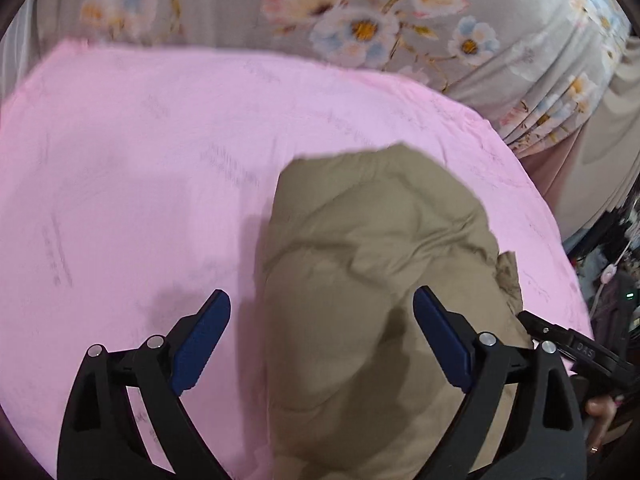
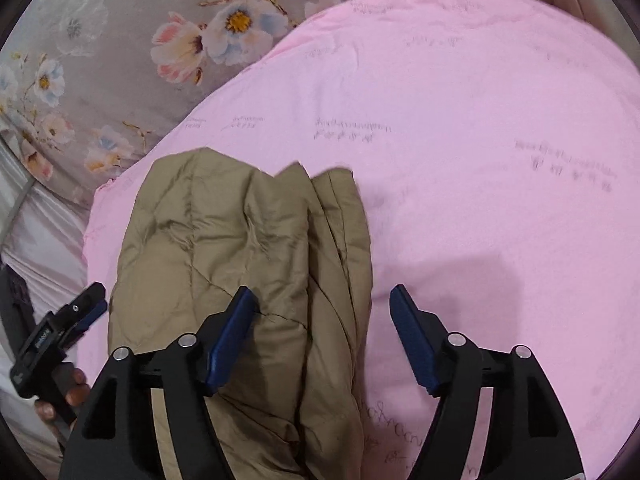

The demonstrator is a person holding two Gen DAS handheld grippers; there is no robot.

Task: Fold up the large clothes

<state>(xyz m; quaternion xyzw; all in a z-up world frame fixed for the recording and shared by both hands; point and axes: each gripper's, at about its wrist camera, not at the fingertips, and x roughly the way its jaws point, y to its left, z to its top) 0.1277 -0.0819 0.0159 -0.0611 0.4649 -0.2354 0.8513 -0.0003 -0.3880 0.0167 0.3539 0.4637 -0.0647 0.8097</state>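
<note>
A tan quilted puffy garment [image 1: 372, 280] lies folded in a thick bundle on a pink sheet [image 1: 140, 160]. My left gripper [image 1: 322, 308] is open and empty, hovering above the bundle's left side. In the right wrist view the garment [image 2: 240, 260] shows stacked folded layers on its right edge. My right gripper [image 2: 324, 300] is open and empty above that edge, on the pink sheet [image 2: 480, 160]. The right gripper appears at the right edge of the left wrist view [image 1: 568, 344], and the left gripper at the left edge of the right wrist view [image 2: 60, 324].
A grey floral bedspread [image 1: 360, 20] lies beyond the pink sheet, also in the right wrist view [image 2: 100, 60]. Beige curtain and dark clutter with cables [image 1: 612, 272] stand at the right. A pale striped fabric [image 2: 36, 240] lies at the left.
</note>
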